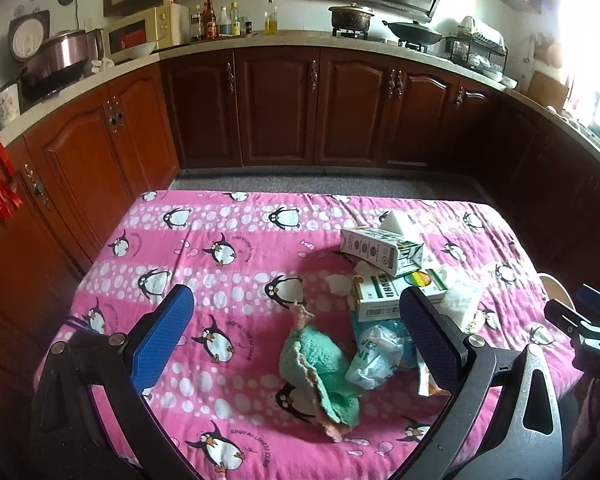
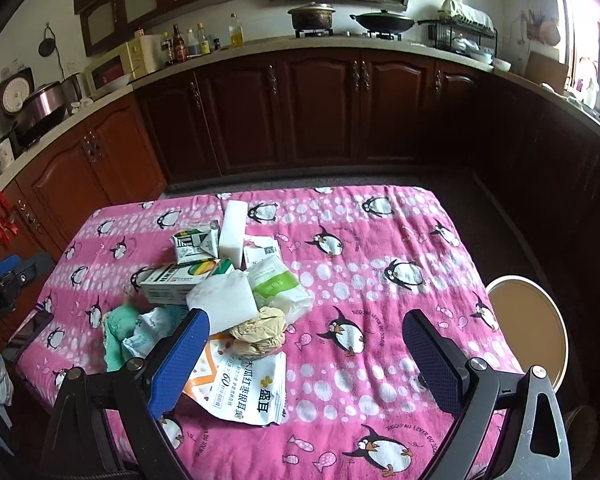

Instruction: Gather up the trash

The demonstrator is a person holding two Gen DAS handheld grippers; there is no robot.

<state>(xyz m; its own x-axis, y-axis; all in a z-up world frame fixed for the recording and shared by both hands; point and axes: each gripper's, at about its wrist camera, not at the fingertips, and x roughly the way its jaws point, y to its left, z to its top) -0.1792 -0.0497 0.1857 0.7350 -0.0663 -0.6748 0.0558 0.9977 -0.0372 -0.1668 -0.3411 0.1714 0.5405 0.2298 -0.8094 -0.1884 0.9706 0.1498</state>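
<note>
Trash pile [image 2: 228, 300] seen at ten o'clock of right gripper [image 2: 306, 344] | both grippers spread apart, empty | left gripper [image 1: 296, 322] | crumpled paper, flat cartons, fuzzy teal cloth [image 1: 320, 364]

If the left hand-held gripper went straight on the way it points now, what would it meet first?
Probably the teal cloth, which lies between the open fingers of the left hand-held gripper, with the crumpled plastic bag just beside it. Depth is uncertain.
</note>
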